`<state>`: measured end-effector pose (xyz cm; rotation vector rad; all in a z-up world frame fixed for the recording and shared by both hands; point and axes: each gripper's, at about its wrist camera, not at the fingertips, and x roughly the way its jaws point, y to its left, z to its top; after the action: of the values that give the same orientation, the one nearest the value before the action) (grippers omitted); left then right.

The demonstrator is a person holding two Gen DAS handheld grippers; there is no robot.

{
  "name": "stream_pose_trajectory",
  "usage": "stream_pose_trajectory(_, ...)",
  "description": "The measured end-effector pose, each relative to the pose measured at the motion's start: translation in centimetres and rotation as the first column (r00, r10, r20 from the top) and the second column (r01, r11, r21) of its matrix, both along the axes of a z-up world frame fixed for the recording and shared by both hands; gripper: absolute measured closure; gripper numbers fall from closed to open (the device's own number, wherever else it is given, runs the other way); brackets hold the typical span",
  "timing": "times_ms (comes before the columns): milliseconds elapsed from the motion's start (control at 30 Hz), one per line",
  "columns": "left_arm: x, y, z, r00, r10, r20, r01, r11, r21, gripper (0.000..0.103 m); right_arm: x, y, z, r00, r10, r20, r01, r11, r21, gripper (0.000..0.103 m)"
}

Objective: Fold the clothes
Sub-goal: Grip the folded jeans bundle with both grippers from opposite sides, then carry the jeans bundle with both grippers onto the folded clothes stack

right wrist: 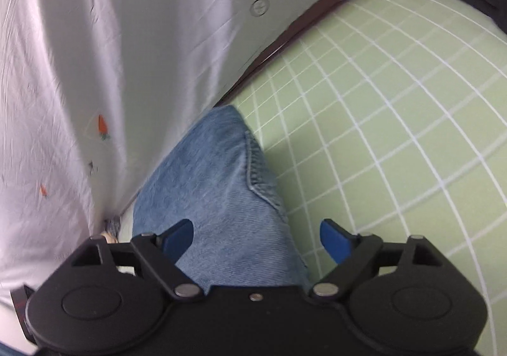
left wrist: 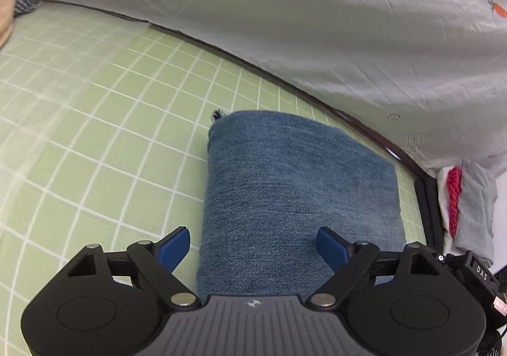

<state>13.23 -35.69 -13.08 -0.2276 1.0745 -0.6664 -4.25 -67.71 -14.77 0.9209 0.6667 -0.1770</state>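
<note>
Both hand-held grippers, left [left wrist: 253, 243] and right [right wrist: 256, 237], released above folded jeans [left wrist: 285, 185]; "DAS" label [left wrist: 482, 272].

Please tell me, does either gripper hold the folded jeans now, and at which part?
Nothing is held. The left gripper and the right gripper both stand open over the folded jeans, and their blue pads do not press the denim.

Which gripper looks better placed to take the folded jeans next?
Probably the left gripper: open, squarely over the jeans. The open right gripper straddles one edge at an angle.
</note>
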Motion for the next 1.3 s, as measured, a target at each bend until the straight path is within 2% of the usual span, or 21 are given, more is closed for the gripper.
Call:
stream_pose_trajectory(133, 1.1, -0.6, -1.5, 0.998, -0.026, -0.063, 0.022, 0.998, -0.063, 0.015, 2.0, 0.1, -1.2, 0.996, 0.074, -0.041, -0.075, 0.997, -0.002, 0.015)
stream_pose_trajectory(167, 1.4, -0.7, -1.8, 0.996, -0.033, -0.078, 0.027, 0.996, -0.080, 0.012, 2.5, 0.1, -1.6, 0.995, 0.085, -0.044, -0.085, 0.996, 0.008, 0.015)
stream_pose_trajectory(300, 2.0, -1.0, -3.2, 0.991, -0.061, -0.122, 0.040, 0.985, -0.170, 0.010, 4.1, 0.4, -2.5, 0.997, 0.075, -0.023, -0.073, 0.996, 0.057, 0.017)
stream_pose_trajectory(367, 2.2, -0.8, -3.4, 0.986, -0.067, -0.155, 0.028, 0.970, -0.242, 0.014, 4.6, 0.7, -2.8, 0.998, 0.068, -0.007, -0.066, 0.992, 0.107, 0.020)
stream_pose_trajectory(400, 2.1, -0.9, -3.1, 0.984, -0.075, -0.158, 0.032, 0.965, -0.261, 0.018, 4.6, 0.7, -2.9, 0.998, 0.059, 0.003, -0.059, 0.989, 0.139, 0.025)
stream_pose_trajectory(467, 1.4, -1.6, -1.9, 0.988, -0.097, -0.121, 0.062, 0.963, -0.263, 0.023, 3.4, 0.5, -3.2, 0.999, 0.014, 0.034, -0.022, 0.971, 0.237, 0.043)
stream_pose_trajectory(533, 0.2, -2.8, -0.1, 0.988, -0.137, -0.064, 0.117, 0.960, -0.253, 0.023, 1.7, 0.1, -3.4, 0.997, -0.037, 0.069, 0.012, 0.944, 0.331, 0.055)
stream_pose_trajectory(600, -1.1, -4.4, 1.8, 0.980, -0.199, -0.023, 0.187, 0.950, -0.251, 0.023, -0.5, -0.3, -3.3, 0.992, -0.083, 0.096, 0.037, 0.912, 0.408, 0.057)
stream_pose_trajectory(667, -2.6, -6.1, 3.5, 0.966, -0.260, 0.010, 0.254, 0.933, -0.256, 0.023, -2.9, -0.5, -2.5, 0.988, -0.119, 0.102, 0.066, 0.907, 0.417, 0.056)
stream_pose_trajectory(733, -4.1, -8.4, 5.4, 0.944, -0.325, 0.059, 0.328, 0.904, -0.273, 0.023, -5.7, -1.1, -1.1, 0.985, -0.141, 0.103, 0.091, 0.917, 0.388, 0.057)
stream_pose_trajectory(833, -6.0, -12.5, 8.2, 0.902, -0.419, 0.103, 0.428, 0.844, -0.322, 0.023, -10.6, -3.5, 0.8, 0.963, -0.233, 0.133, 0.164, 0.904, 0.396, 0.057)
stream_pose_trajectory(933, -7.8, -18.2, 11.4, 0.846, -0.505, 0.171, 0.529, 0.755, -0.387, 0.023, -15.8, -7.3, 3.7, 0.918, -0.345, 0.197, 0.253, 0.890, 0.379, 0.057)
stream_pose_trajectory(1000, -9.1, -22.6, 13.8, 0.808, -0.547, 0.219, 0.583, 0.688, -0.432, 0.023, -19.1, -10.7, 6.7, 0.878, -0.404, 0.257, 0.315, 0.891, 0.327, 0.057)
stream_pose_trajectory(1067, -10.1, -27.2, 16.3, 0.776, -0.576, 0.257, 0.619, 0.616, -0.488, 0.023, -22.0, -14.3, 10.1, 0.839, -0.441, 0.320, 0.372, 0.892, 0.255, 0.057)
stream_pose_trajectory(1133, -11.0, -31.7, 18.0, 0.748, -0.591, 0.302, 0.649, 0.554, -0.521, 0.023, -24.8, -18.7, 13.8, 0.804, -0.458, 0.379, 0.425, 0.889, 0.173, 0.057)
stream_pose_trajectory(1200, -11.8, -36.2, 19.7, 0.719, -0.601, 0.349, 0.677, 0.492, -0.548, 0.023, -26.8, -23.3, 17.1, 0.794, -0.444, 0.415, 0.459, 0.886, 0.068, 0.057)
stream_pose_trajectory(1233, -12.3, -38.7, 20.1, 0.705, -0.598, 0.382, 0.697, 0.483, -0.529, 0.023, -27.6, -25.8, 18.8, 0.798, -0.429, 0.424, 0.473, 0.881, 0.002, 0.057)
stream_pose_trajectory(1267, -12.6, -41.0, 20.1, 0.699, -0.591, 0.403, 0.710, 0.502, -0.494, 0.019, -27.8, -28.2, 20.3, 0.810, -0.410, 0.420, 0.482, 0.873, -0.078, 0.057)
stream_pose_trajectory(1300, -12.8, -43.2, 19.6, 0.700, -0.588, 0.407, 0.714, 0.544, -0.442, 0.015, -27.4, -30.7, 21.4, 0.833, -0.387, 0.395, 0.481, 0.860, -0.170, 0.054)
